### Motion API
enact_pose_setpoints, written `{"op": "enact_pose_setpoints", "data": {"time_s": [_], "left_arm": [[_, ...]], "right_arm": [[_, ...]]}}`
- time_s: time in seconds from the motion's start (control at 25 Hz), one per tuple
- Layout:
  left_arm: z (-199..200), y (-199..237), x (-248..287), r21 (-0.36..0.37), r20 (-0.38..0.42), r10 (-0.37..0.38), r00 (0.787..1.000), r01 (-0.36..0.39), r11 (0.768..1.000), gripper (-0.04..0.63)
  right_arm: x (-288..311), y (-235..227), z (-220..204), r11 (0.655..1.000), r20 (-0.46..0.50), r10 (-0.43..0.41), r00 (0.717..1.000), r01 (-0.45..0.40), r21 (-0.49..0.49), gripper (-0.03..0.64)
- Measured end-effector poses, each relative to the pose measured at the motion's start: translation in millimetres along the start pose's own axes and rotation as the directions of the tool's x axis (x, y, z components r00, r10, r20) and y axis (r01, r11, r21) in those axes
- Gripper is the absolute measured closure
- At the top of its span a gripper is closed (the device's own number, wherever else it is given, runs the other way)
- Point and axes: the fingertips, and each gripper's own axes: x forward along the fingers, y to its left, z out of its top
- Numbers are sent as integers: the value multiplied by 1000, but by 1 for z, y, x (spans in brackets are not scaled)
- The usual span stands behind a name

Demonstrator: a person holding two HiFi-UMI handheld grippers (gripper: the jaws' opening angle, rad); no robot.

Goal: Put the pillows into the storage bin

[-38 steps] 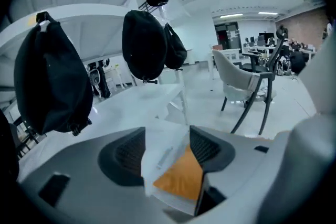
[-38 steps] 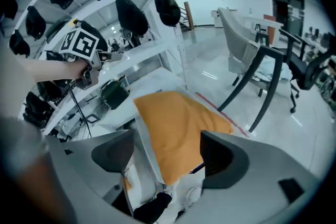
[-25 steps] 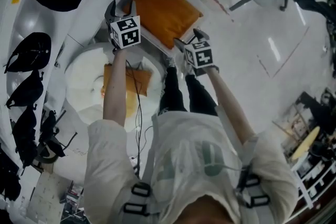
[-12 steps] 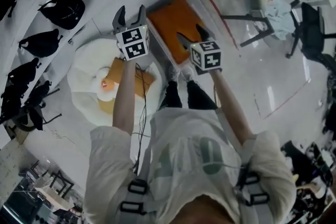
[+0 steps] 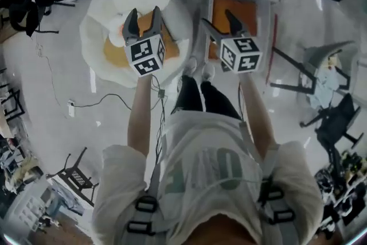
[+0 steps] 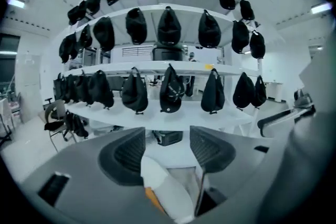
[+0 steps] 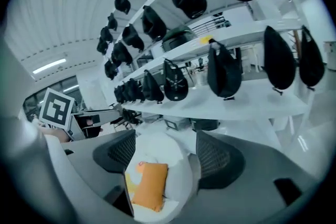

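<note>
In the head view, an orange pillow [image 5: 116, 52] lies on a round white floor cushion [image 5: 100, 14] at the upper left. A second orange pillow [image 5: 243, 11] lies inside the white-rimmed storage bin [image 5: 210, 8] at the upper middle. My left gripper [image 5: 143, 15] hangs open over the cushion, holding nothing. Just as empty, my right gripper [image 5: 221, 23] is open above the bin's near left corner. The right gripper view shows the cushion's pillow [image 7: 149, 184] between the spread fingers [image 7: 119, 151]. In the left gripper view, the white cushion [image 6: 167, 194] shows below the open left gripper [image 6: 167, 150].
Curved white shelves [image 6: 168, 73] carrying several black caps and bags [image 6: 172, 89] ring the area behind the cushion and bin. A red tape line [image 5: 274, 37] runs beside the bin. Chairs [image 5: 332, 117] stand on the right, and a cable [image 5: 86, 105] trails on the left floor.
Both grippers have come up and away from the bin. The view has swung, so the cushion now lies under the left gripper and the bin under the right.
</note>
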Motion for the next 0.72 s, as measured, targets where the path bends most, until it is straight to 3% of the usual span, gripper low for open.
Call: {"op": "enact_pose_setpoints", "data": {"time_s": [0.16,0.28,0.4,0.56,0.72], "left_arm": [[-69,69,-37,-113,-95,134,986,-144,983,350],[-126,109,-50,-162,-176,175,969,-204,965,350],[-194,129,-49,-199,-272,159,949,-217,956,350],[-295,143,-31,-245,-380,124,917,-229,942,350],[-413,118,-13,-304,-505,-19,863,-158,939,349]], "right_arm": [[42,62,-29,986,-89,149,985,-154,-60,259],[86,105,-62,968,-181,230,956,-243,-56,259],[129,131,-113,957,-263,261,929,-284,-53,259],[190,136,-213,944,-391,289,874,-328,-37,259],[223,121,-331,918,-554,303,776,-393,-47,260]]}}
